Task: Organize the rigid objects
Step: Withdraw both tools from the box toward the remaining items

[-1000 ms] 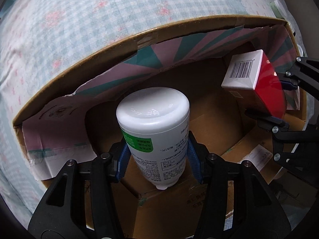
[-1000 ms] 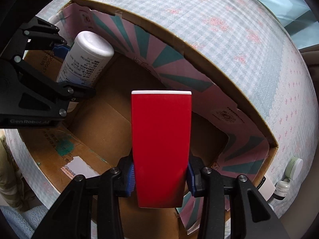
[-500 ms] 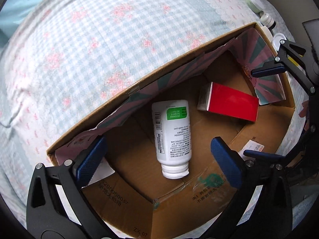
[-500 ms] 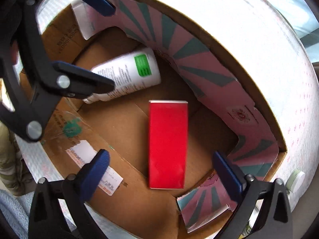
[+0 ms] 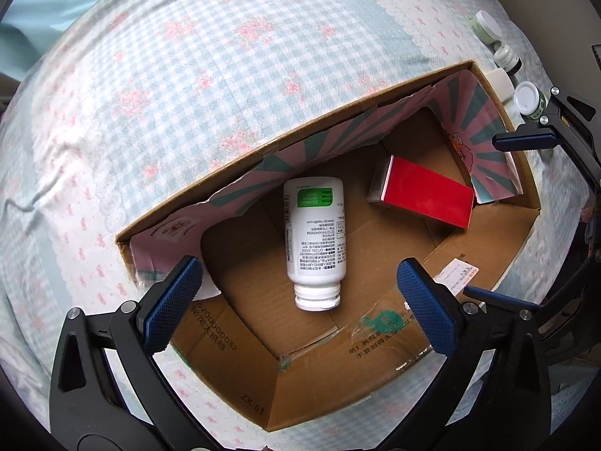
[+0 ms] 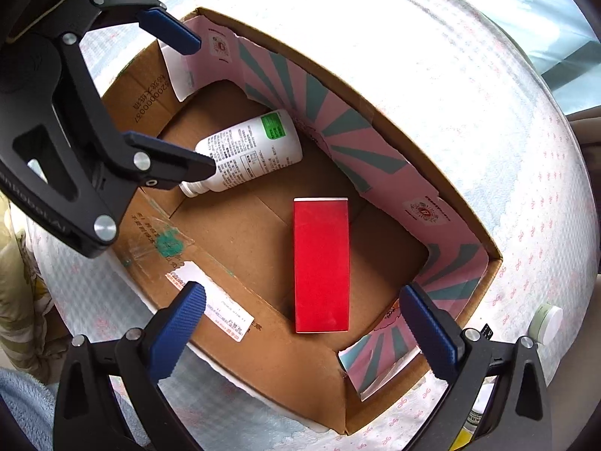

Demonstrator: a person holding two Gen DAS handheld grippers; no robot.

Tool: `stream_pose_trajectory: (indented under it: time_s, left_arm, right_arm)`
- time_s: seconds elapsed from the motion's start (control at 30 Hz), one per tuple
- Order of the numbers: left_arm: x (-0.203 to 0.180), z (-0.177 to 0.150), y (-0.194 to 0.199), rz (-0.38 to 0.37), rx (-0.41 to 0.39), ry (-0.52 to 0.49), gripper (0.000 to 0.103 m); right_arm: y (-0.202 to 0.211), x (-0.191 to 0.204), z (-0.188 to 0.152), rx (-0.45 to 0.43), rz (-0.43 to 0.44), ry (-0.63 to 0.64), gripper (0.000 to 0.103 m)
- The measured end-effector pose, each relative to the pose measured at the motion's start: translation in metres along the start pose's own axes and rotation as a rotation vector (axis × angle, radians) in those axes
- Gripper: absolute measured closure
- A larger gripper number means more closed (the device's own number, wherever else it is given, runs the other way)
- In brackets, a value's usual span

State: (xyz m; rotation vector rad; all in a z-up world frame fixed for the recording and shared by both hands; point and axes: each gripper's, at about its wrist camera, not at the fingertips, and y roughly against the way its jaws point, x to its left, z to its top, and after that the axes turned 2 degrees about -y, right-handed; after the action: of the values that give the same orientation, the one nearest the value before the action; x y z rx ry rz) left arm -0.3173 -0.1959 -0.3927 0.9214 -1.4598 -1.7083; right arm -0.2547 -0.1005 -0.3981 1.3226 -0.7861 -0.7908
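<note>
A white bottle with a green label (image 5: 315, 240) lies on its side on the floor of an open cardboard box (image 5: 338, 368); it also shows in the right wrist view (image 6: 255, 150). A red carton (image 5: 424, 191) lies flat beside it, also in the right wrist view (image 6: 321, 263). My left gripper (image 5: 296, 300) is open and empty above the box's near side. My right gripper (image 6: 300, 323) is open and empty above the box (image 6: 263, 357), over the red carton's near end. Each gripper appears in the other's view.
The box sits on a checked blue and pink floral bedspread (image 5: 188, 75). Small jars and bottles (image 5: 503, 56) stand outside the box's right corner; one jar shows in the right wrist view (image 6: 546, 321). The box's inner flaps are pink and teal.
Both grippers opened and let go: the bottle and the red carton now lie in the box. Both grippers have lifted up and back from the box.
</note>
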Motion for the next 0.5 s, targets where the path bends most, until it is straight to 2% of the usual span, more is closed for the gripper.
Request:
stream_pose_trajectory:
  time_s: [0.13, 0.23, 0.33, 0.5]
  left_arm:
    - [-0.003, -0.006, 0.022, 0.012, -0.022, 0.009, 0.0]
    - [0.001, -0.019, 0.047, 0.022, -0.045, 0.025, 0.0]
    - [-0.003, -0.033, 0.074, 0.03, -0.076, 0.054, 0.0]
    - [-0.011, -0.061, 0.116, 0.045, -0.114, 0.132, 0.0]
  right_arm:
    - [0.008, 0.004, -0.019, -0.018, -0.03, -0.012, 0.0]
    - [0.02, 0.004, -0.015, -0.049, -0.044, -0.023, 0.0]
    - [0.038, 0.005, -0.029, -0.079, -0.07, -0.057, 0.0]
    - [0.084, 0.005, -0.034, -0.115, 0.006, -0.23, 0.0]
